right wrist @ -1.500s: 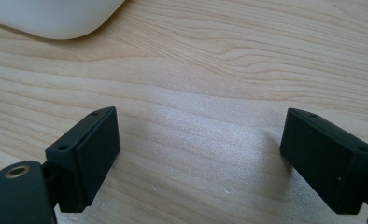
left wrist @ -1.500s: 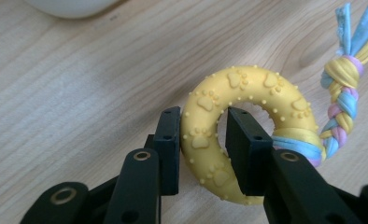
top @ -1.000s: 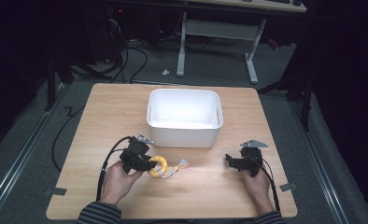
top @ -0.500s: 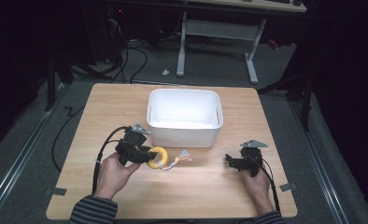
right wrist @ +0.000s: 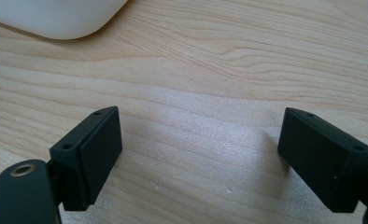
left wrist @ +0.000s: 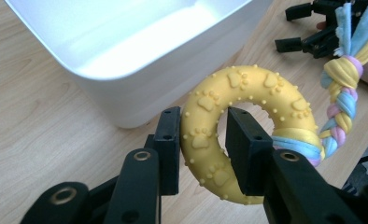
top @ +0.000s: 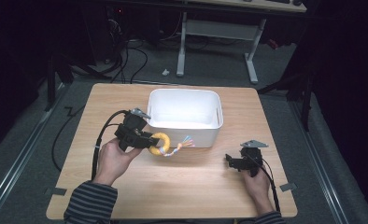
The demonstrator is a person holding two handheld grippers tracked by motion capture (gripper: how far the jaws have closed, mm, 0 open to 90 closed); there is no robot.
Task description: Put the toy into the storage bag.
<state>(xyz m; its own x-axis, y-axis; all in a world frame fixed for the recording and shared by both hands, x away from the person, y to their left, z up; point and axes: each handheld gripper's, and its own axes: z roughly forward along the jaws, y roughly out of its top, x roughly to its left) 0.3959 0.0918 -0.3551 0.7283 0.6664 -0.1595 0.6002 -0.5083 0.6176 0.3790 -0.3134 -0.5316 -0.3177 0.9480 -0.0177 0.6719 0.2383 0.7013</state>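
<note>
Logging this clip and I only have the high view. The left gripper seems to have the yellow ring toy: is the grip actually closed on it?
Observer: Yes. In the left gripper view the left gripper has one jaw outside the yellow ring and one through its hole, clamping the band.
Operator: What's the surface of that ring like?
Observer: It is studded with small bumps and raised paw prints.
Operator: And the coloured tail?
Observer: It is a braided rope in blue, pink and yellow, tied round the ring.
Operator: The right gripper?
Observer: The right gripper is wide open, with bare wooden table between its jaws.
</note>
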